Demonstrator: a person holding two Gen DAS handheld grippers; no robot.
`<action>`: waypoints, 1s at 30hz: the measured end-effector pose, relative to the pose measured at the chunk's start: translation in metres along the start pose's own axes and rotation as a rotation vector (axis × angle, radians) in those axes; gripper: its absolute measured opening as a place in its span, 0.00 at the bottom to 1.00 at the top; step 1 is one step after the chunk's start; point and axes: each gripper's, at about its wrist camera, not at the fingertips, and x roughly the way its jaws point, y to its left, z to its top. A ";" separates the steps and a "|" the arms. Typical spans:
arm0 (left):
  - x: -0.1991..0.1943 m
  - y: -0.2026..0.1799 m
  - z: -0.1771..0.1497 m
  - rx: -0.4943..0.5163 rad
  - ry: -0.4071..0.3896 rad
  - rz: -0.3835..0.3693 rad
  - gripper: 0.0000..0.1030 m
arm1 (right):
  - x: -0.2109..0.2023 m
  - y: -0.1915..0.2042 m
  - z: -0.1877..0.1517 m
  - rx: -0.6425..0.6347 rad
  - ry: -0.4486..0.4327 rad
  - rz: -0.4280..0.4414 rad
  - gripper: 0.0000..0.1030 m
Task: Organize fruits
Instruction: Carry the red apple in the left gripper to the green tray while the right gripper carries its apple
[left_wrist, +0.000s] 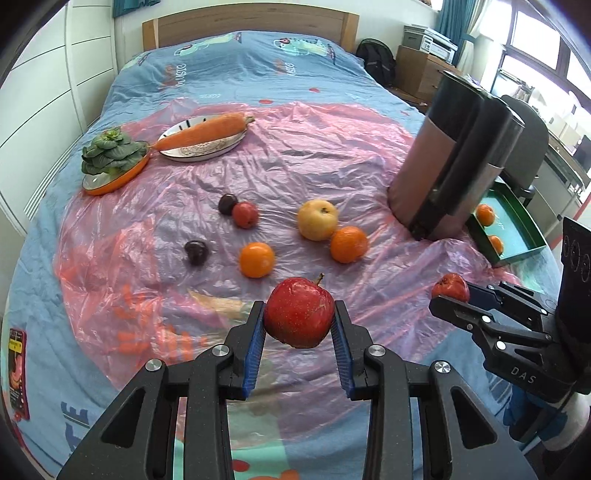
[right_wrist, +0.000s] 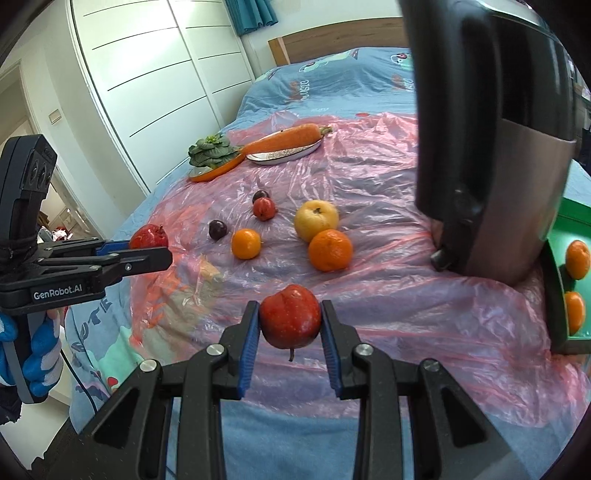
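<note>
- Both tools are loaded: the left gripper (left_wrist: 299, 325) is clamped on a large red apple (left_wrist: 298, 312), the right gripper (right_wrist: 289, 325) on a smaller red apple (right_wrist: 290, 316), both held above the pink plastic sheet (left_wrist: 295, 155).
- Two oranges (right_wrist: 578, 258) already sit in the green tray (right_wrist: 554, 288) at the right, behind the tall metal jug (left_wrist: 454, 166).
- Still loose mid-sheet: a yellow apple (left_wrist: 317, 218), two more oranges (left_wrist: 256, 259), two dark plums (left_wrist: 195, 252) and a small red fruit (left_wrist: 245, 214).
- The sorting looks well short of halfway.
</note>
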 end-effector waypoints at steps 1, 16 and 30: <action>-0.002 -0.009 0.000 0.012 0.000 -0.010 0.29 | -0.006 -0.006 -0.001 0.013 -0.007 -0.014 0.48; 0.009 -0.155 0.008 0.215 0.047 -0.185 0.29 | -0.098 -0.131 -0.023 0.229 -0.139 -0.248 0.48; 0.061 -0.273 0.049 0.352 0.082 -0.294 0.29 | -0.127 -0.246 -0.021 0.368 -0.259 -0.459 0.48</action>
